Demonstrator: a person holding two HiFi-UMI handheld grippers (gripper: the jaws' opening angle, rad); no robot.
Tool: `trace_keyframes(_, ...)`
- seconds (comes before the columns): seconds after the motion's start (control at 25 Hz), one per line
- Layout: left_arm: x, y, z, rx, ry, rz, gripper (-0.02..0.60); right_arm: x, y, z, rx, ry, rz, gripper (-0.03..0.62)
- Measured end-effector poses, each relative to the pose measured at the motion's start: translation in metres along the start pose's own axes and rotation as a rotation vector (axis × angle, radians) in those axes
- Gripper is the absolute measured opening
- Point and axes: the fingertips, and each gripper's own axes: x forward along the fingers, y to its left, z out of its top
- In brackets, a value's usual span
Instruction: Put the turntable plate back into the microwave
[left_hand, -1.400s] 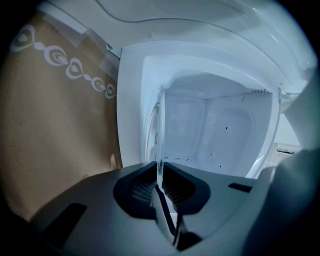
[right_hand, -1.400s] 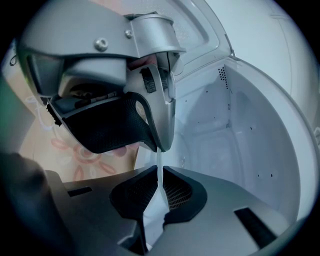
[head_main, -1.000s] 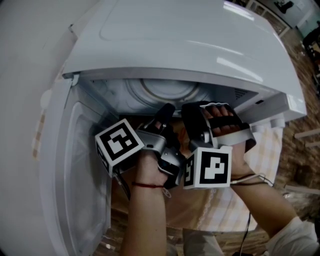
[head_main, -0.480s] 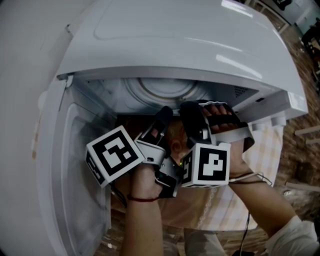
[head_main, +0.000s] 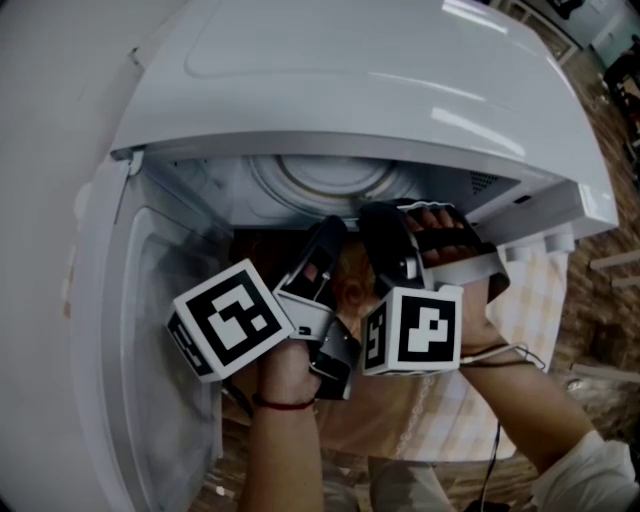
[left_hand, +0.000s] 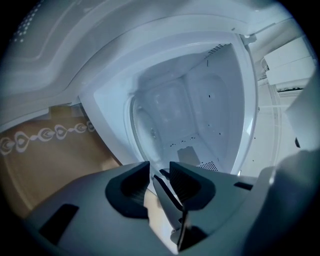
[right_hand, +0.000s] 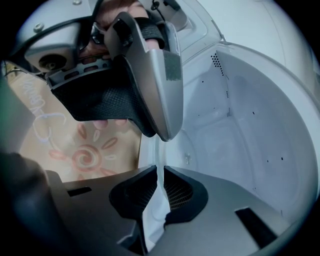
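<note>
grippers, count: two, both working at the mouth of the microwave (head_main: 350, 90), side by side and almost touching.
left gripper (left_hand: 160, 172): jaws standing wide apart, having just been opening and then easing in slightly. The plate's thin rim is passing between the pads, which are not pressing on it.
right gripper (right_hand: 159, 170): jaws standing nearly together, pinching the rim of the plate between the pads.
turntable plate (left_hand: 142, 130): one, clear glass, standing tilted on edge in the microwave's opening, with the cavity walls showing through it.
microwave, count: one, white, sitting with its cavity facing the person.
door (head_main: 150, 330): one, hanging open at the microwave's left side.
marker cubes, count: two, one (head_main: 230, 320) riding on the left gripper and one (head_main: 415, 328) on the right, both in front of the microwave.
hands, count: two, gripping the handles just in front of the microwave. A red thread (head_main: 275, 403) is circling the left wrist and a thin cable (head_main: 495, 440) is trailing from the right.
cloth (head_main: 400, 410): one, tan and patterned, lying under and in front of the microwave.
in the way: grippers and cubes are blocking the head view of the cavity floor and the plate's lower rim. The left gripper's jaw is covering the upper left of the right gripper view.
</note>
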Motion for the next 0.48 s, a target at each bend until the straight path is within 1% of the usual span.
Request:
trace_keyframes(0.12,-0.0004,-0.0011,0.0004,0.007,-0.001,-0.001,0.123,0.0000,0.0005,0.0005,-0.011,-0.002,-0.002,0.057)
trace_keyframes(0.28,-0.0045,0.0017,0.0004,0.026,0.005,0.034,0.123,0.0000,0.0001,0.0011,-0.031,-0.012,-0.012,0.057)
trace_keyframes(0.48,-0.0049,0.0005,0.0007,0.029,0.003,0.032,0.118,0.0002,0.0005,0.0012,-0.040,-0.020,-0.018,0.057)
